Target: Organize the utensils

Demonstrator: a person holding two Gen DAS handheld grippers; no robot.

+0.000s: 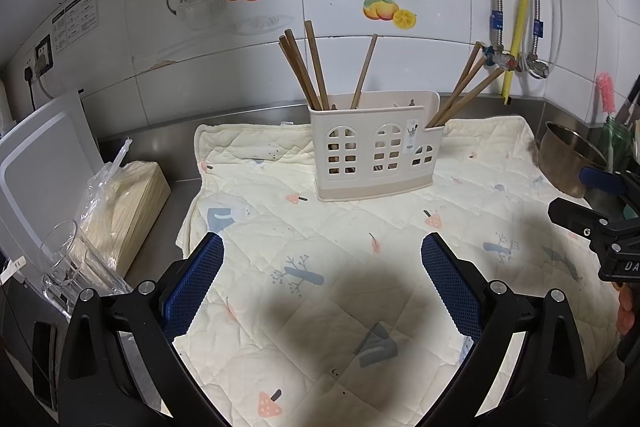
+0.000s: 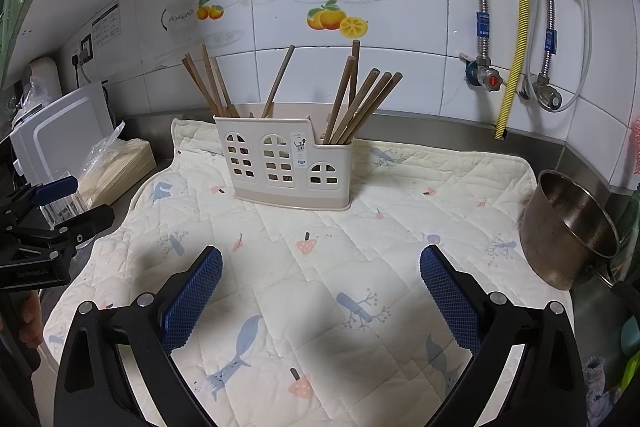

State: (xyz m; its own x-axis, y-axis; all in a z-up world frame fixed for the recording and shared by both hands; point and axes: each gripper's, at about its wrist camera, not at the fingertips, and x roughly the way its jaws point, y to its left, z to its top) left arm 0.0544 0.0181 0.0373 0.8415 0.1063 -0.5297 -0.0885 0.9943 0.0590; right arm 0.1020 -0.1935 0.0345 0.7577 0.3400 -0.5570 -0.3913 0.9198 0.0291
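A cream plastic utensil holder (image 1: 370,147) with window cut-outs stands upright on a quilted mat (image 1: 340,251); it also shows in the right wrist view (image 2: 286,163). Several wooden chopsticks (image 1: 310,67) stand in its compartments, some leaning left, some right (image 2: 362,105). My left gripper (image 1: 322,279) is open and empty, low over the mat in front of the holder. My right gripper (image 2: 320,291) is open and empty too, to the right of the left one, also in front of the holder.
A steel bowl (image 2: 568,227) sits at the mat's right edge. A clear glass (image 1: 60,259), a bagged pack of wooden sticks (image 1: 124,203) and a white board (image 1: 40,163) stand at the left. Pipes and valves (image 2: 504,79) run down the tiled wall.
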